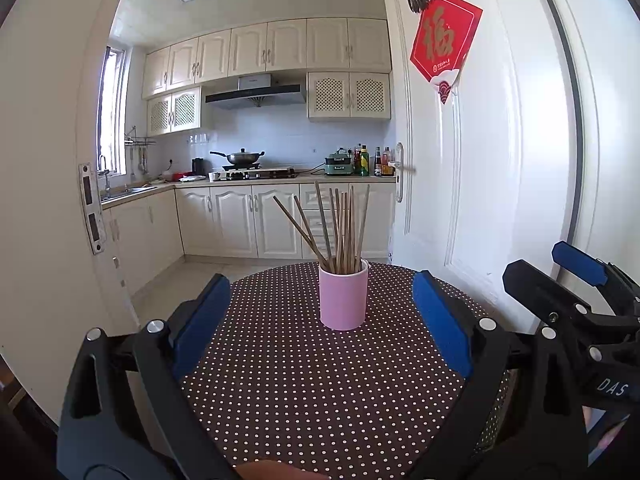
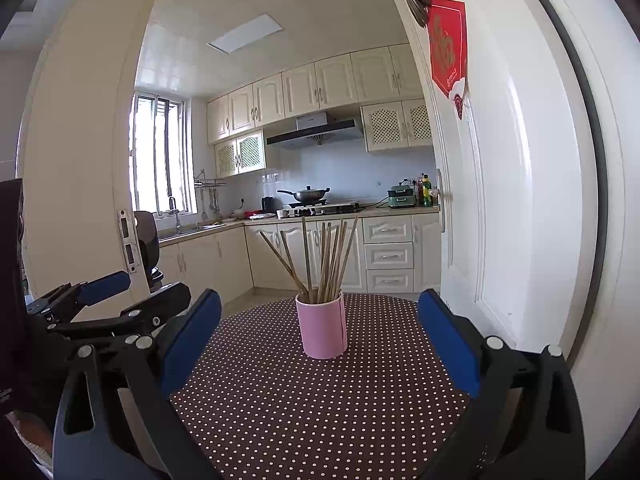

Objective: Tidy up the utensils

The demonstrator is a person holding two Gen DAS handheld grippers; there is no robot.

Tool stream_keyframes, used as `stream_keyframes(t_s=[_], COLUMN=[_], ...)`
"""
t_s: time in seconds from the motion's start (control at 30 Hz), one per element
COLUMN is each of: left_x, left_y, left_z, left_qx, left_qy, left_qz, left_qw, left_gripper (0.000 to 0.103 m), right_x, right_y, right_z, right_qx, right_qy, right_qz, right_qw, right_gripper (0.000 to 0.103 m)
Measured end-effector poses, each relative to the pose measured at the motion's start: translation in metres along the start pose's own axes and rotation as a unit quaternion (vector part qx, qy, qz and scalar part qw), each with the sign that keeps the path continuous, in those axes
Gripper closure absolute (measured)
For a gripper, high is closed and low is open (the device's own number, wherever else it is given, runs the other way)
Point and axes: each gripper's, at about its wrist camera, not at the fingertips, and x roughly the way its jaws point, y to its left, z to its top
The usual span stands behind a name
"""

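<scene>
A pink cup [image 1: 344,298] full of chopsticks [image 1: 340,228] stands upright toward the far side of the polka-dot table [image 1: 300,380]. The left gripper [image 1: 320,320] and right gripper [image 2: 320,336] are both spread wide, holding nothing. Only the right wrist view takes in the whole window [image 2: 162,156]; the left shows the door's red banner [image 1: 444,40] face-on.

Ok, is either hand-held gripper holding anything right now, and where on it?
Nothing is held. The left hand-held gripper and right hand-held gripper are both open, short of the pink chopstick holder.
</scene>
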Motion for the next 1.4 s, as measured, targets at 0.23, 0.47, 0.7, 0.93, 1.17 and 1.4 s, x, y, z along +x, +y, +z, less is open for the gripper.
stream_keyframes(t_s=[0.23, 0.47, 0.7, 0.93, 1.17, 1.4], left_x=[0.0030, 0.0045, 0.0055, 0.0044, 0.0049, 0.0049], left_y=[-0.0001, -0.0008, -0.0014, -0.0017, -0.0017, -0.0020], left_z=[0.0005, -0.0003, -0.0020, -0.0025, -0.0017, -0.0021], left_qx=[-0.002, -0.003, -0.003, -0.003, -0.003, -0.004], left_qy=[0.004, 0.007, 0.007, 0.008, 0.012, 0.013], left_qz=[-0.003, -0.005, -0.004, -0.005, -0.006, -0.005], left_qw=[1.0000, 1.0000, 1.0000, 1.0000, 0.9999, 0.9999], left_gripper=[0.012, 0.012, 0.012, 0.012, 0.012, 0.012], right_x=[0.0010, 0.0029, 0.0036, 0.0035, 0.0033, 0.0029], right_y=[-0.0006, -0.0010, -0.0008, -0.0010, -0.0005, -0.0017], right_z=[0.0003, -0.0001, -0.0018, -0.0028, -0.0036, -0.0041], right_qx=[0.002, 0.003, 0.005, 0.007, 0.008, 0.010], right_qy=[0.001, 0.004, 0.007, 0.010, 0.014, 0.016], right_qz=[0.000, 0.001, 0.001, 0.003, 0.004, 0.005], right_qw=[1.000, 1.000, 1.000, 1.000, 1.000, 1.000], right_gripper=[0.008, 0.008, 0.008, 0.008, 0.008, 0.008])
